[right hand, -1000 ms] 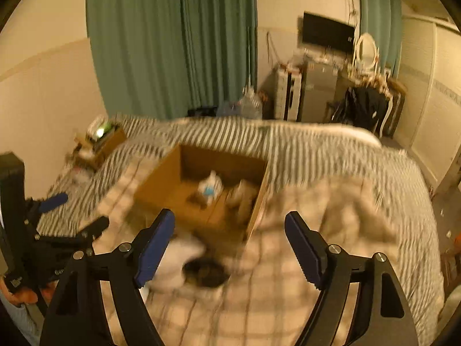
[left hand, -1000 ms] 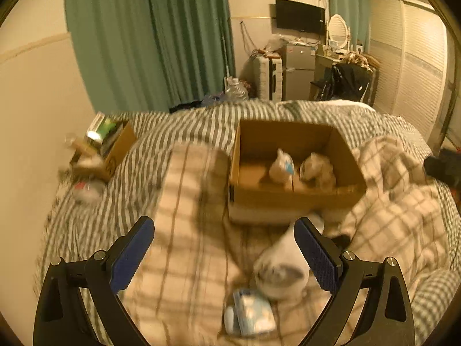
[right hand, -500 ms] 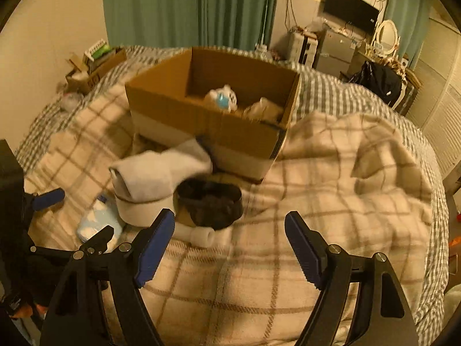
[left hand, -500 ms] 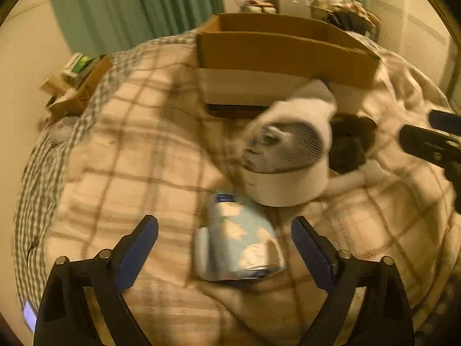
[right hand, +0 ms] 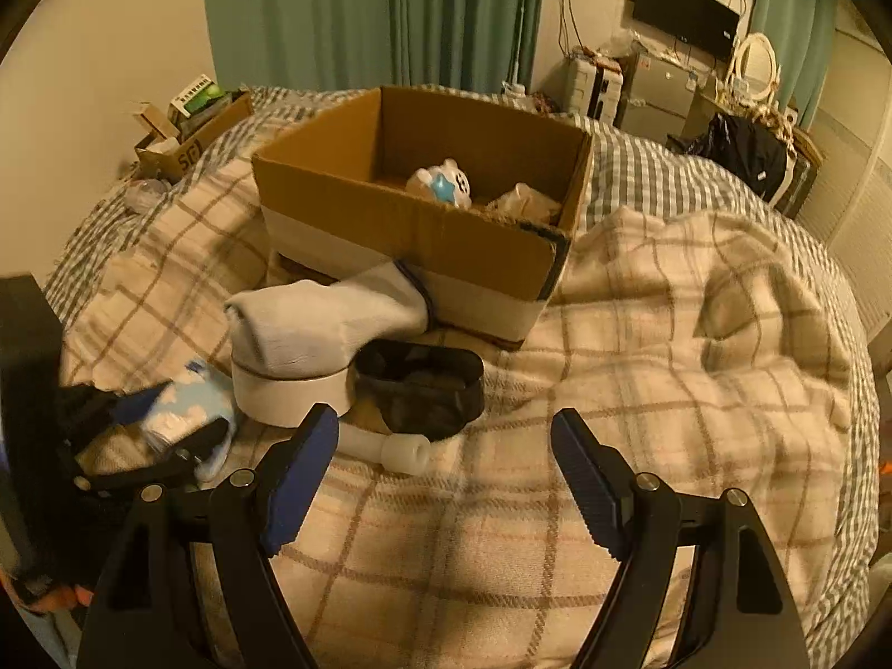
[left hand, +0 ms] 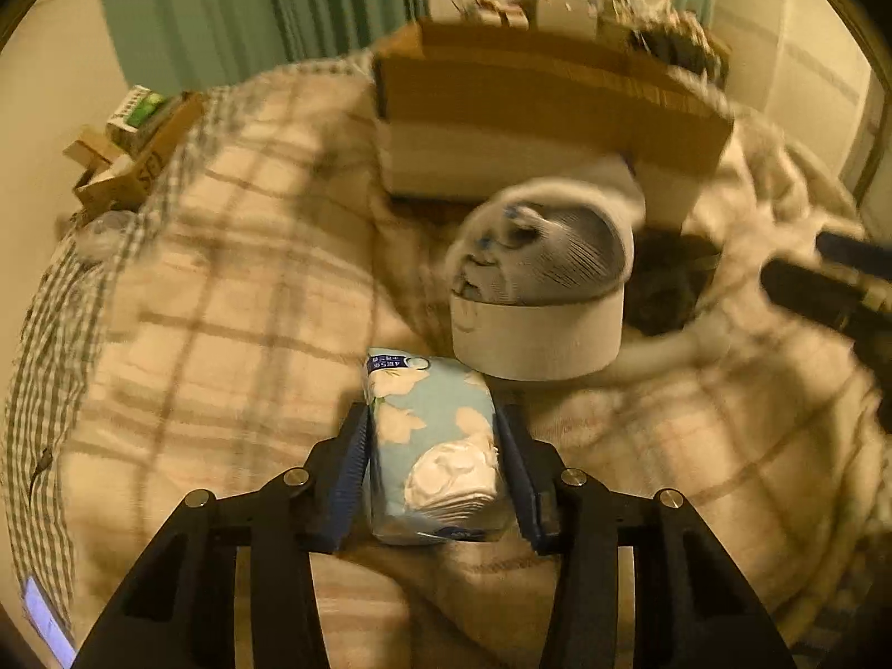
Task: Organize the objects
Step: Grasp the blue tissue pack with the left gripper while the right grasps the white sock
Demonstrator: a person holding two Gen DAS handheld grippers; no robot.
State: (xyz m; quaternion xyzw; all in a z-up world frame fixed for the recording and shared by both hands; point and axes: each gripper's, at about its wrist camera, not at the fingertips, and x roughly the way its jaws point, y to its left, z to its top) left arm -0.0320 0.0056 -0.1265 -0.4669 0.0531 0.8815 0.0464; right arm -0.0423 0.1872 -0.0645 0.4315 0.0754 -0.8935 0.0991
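Note:
My left gripper (left hand: 434,435) is shut on a light-blue flowered tissue pack (left hand: 432,446), low over the plaid blanket. It also shows at the left of the right wrist view (right hand: 184,418). Just beyond stands a white round tape roll (left hand: 535,334) with a grey sock (right hand: 329,315) draped over it. A black pouch (right hand: 418,387) and a white tube (right hand: 390,446) lie beside it. The open cardboard box (right hand: 412,223) behind holds a small white-and-blue toy (right hand: 440,184). My right gripper (right hand: 443,463) is open and empty, above the blanket near the tube.
The bed has a plaid blanket (right hand: 669,390) over a checked sheet. A small carton of clutter (right hand: 189,122) sits at the bed's far left by the wall. Green curtains, a TV and furniture stand behind the bed.
My left gripper came down and forward over the tissue pack and closed on it. My right gripper moved closer to the objects in front of the box and stayed open.

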